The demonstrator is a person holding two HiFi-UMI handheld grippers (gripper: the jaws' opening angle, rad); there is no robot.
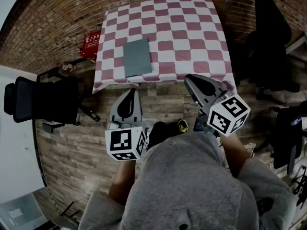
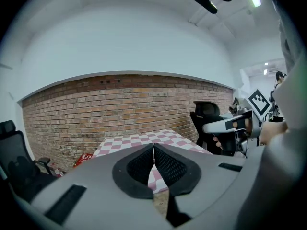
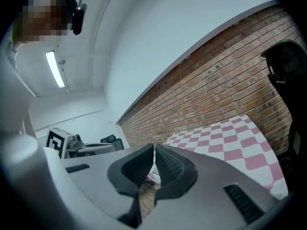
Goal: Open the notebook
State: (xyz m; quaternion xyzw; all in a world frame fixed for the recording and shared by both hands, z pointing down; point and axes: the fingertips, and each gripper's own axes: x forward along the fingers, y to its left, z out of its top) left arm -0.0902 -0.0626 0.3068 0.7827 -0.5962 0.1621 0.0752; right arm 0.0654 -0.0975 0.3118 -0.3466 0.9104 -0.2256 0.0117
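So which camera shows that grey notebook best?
The head view: the notebook lies closed and whole on the checked tablecloth. Both gripper views catch only the tablecloth, not the notebook.

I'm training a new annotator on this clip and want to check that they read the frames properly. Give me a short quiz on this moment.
1. True or false: the notebook lies open on the checked tablecloth.
2. Pick one. The left gripper is: A) shut and empty; B) shut on the notebook; C) wide open.
3. Short answer: does the right gripper touch the notebook?

Key:
1. False. It lies closed, with the cover up.
2. A. The jaws meet and nothing is between them.
3. No. It is shut and well apart from the notebook.
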